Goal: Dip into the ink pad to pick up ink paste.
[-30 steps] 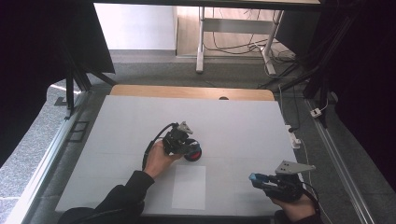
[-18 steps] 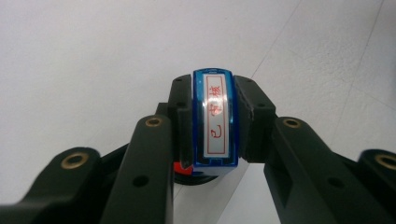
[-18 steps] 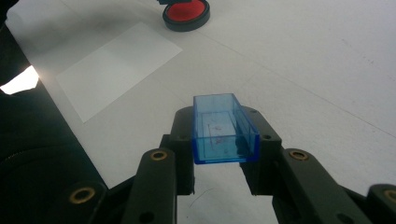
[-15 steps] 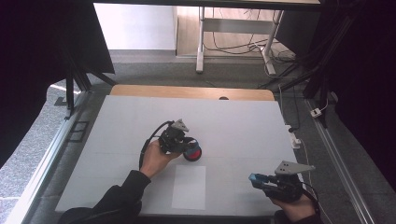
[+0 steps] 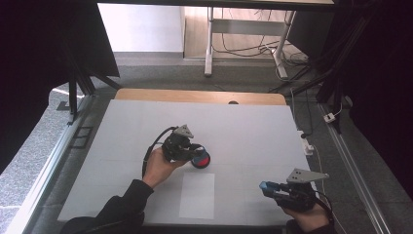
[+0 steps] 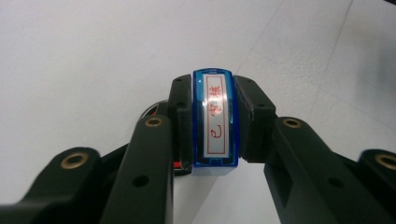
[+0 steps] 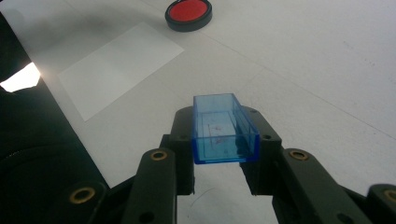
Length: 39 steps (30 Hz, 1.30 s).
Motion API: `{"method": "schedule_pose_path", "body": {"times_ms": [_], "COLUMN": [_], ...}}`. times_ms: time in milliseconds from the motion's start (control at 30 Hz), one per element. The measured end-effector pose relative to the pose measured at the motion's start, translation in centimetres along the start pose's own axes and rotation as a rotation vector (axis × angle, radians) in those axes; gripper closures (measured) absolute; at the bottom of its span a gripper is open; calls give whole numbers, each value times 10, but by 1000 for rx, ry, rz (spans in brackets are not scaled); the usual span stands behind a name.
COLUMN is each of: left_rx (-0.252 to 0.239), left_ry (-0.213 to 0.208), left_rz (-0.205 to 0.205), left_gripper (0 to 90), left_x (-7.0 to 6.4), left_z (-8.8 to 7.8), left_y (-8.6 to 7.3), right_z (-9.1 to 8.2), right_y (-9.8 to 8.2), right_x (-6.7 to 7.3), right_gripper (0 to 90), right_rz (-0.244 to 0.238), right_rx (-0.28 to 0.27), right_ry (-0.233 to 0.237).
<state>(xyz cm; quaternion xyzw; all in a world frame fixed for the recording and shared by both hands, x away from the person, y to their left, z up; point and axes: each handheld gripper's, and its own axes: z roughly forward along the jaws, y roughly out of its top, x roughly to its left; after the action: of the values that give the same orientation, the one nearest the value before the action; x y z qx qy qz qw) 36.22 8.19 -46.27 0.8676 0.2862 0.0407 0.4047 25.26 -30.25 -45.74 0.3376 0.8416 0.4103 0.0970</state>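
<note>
My left gripper [image 5: 194, 152] is shut on a blue stamp [image 6: 215, 121] with a white label in red characters on its top. It holds the stamp over a round red ink pad [image 5: 201, 160] near the middle of the table; whether the stamp touches the pad is hidden. In the left gripper view the jaws of my left gripper [image 6: 215, 128] clamp the stamp's two sides. At the table's front right, my right gripper [image 5: 267, 186] is shut on a clear blue cap [image 7: 224, 130], open side up, held just above the table. The ink pad [image 7: 188, 12] lies far off in that view.
A white sheet of paper [image 5: 197, 195] lies flat near the front edge, between the two hands; it also appears as the paper [image 7: 116, 65] left of the right gripper. The white tabletop [image 5: 253, 131] has a wooden strip along its far edge. Cables and a stand lie on the floor beyond.
My left gripper has shifted slightly to the left over the ink pad, still gripping the stamp. The right gripper and the cap have stayed put.
</note>
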Motion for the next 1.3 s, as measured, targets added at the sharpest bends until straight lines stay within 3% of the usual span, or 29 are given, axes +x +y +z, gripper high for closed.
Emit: {"method": "schedule_pose_path", "body": {"times_ms": [100, 433, 1300], "left_rx": [-6, -5, -61], "left_ry": [-25, -43, -111], "left_rz": [1, 27, 37], "left_gripper": [701, 701, 701], "left_x": [-2, -12, -33], "left_z": [-2, -14, -40], "left_y": [0, -1, -15], "right_z": [0, 0, 0], "right_y": [0, 0, 0], "right_x": [0, 0, 0], "right_gripper": [684, 684, 684], "right_rz": [1, 1, -4], "right_rx": [-4, -7, -5], "right_ry": [3, 7, 7]}}
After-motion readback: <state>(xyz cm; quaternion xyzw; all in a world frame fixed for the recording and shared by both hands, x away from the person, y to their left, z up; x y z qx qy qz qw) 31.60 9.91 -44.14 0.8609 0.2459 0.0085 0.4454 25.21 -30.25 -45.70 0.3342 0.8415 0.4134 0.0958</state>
